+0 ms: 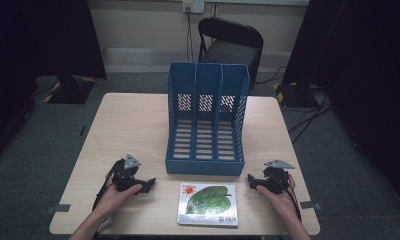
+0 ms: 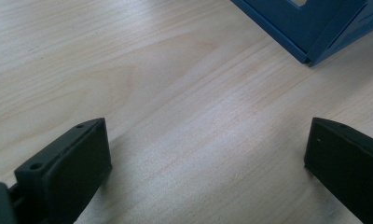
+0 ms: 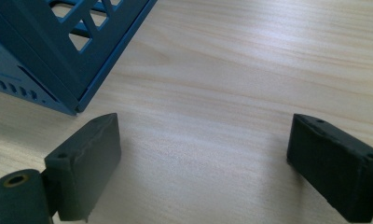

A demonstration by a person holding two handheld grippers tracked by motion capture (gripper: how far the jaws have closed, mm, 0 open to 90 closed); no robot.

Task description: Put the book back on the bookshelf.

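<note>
Your left gripper (image 1: pixel 147 184) and right gripper (image 1: pixel 251 181) rest spread, empty, flanking the book (image 1: pixel 208 204) at lower centre; approach pending: next, grasp its edge for the blue file rack (image 1: pixel 206 120).

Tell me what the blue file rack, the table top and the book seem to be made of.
Blue file rack: likely moulded plastic, uniform colour, slotted walls and floor, slight sheen. Table top: pale wood or wood-look laminate, with visible grain; which one is unclear. Book: probably glossy board or card, its printed leaf cover catching the light.
</note>
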